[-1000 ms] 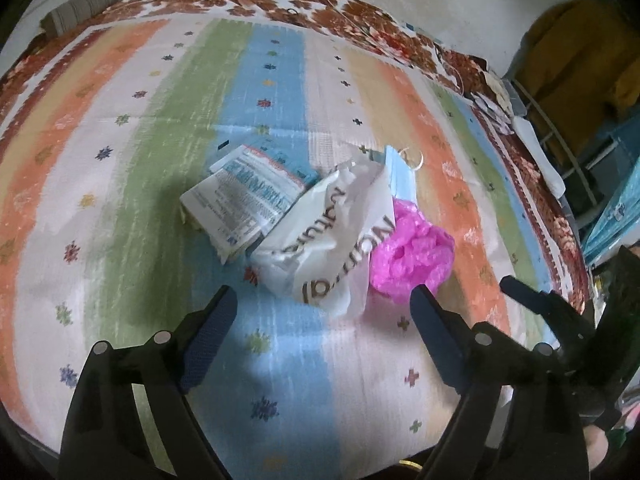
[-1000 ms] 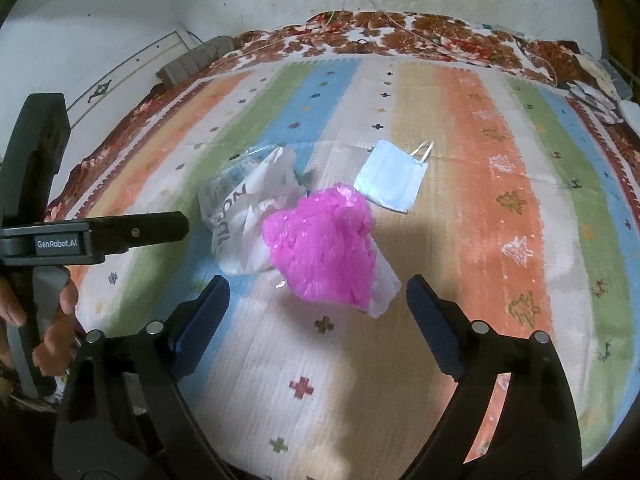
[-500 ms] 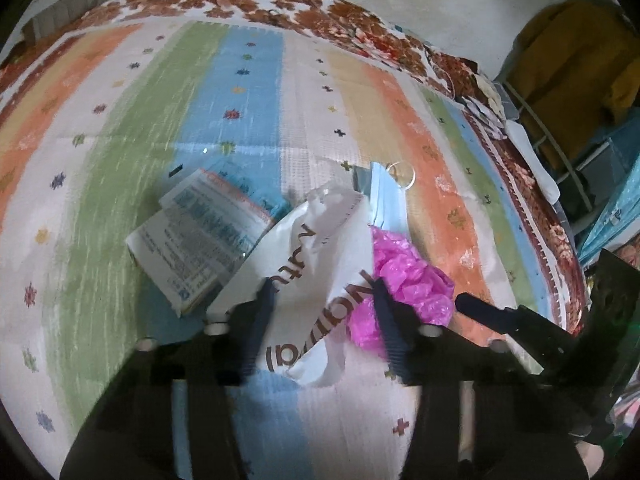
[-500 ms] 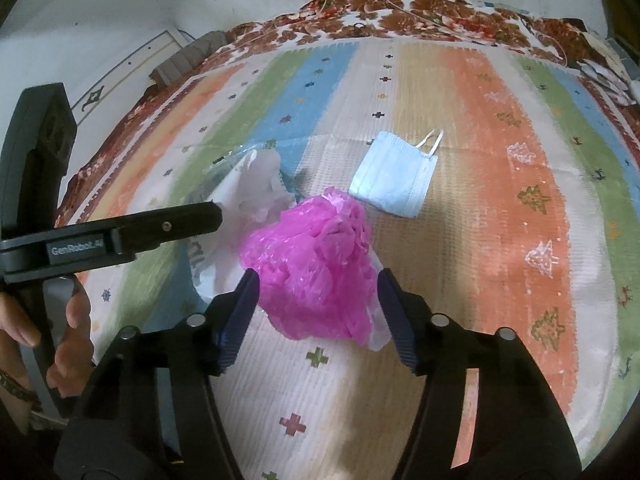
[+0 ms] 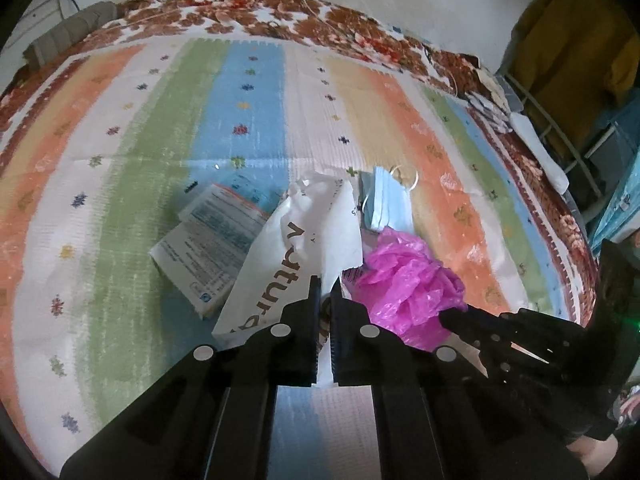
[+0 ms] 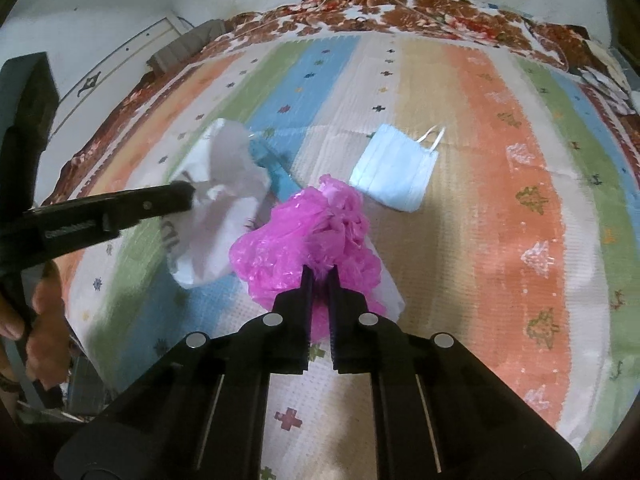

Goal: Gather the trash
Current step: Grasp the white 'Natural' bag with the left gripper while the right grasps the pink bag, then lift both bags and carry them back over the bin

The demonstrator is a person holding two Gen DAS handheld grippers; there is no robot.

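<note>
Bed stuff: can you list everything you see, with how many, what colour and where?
white bag: one, white with brown letters, mid-mat, pinched by left gripper
pink bag: one, pink, beside white bag, pinched by right gripper
mask: one, pale blue, behind pink bag
packet: one, white-blue, printed, partly under white bag
mat: one, striped, covering bed
jacket: one, mustard, hanging at far right
left gripper: black, shut on white bag
right gripper: black, shut on pink bag
</note>
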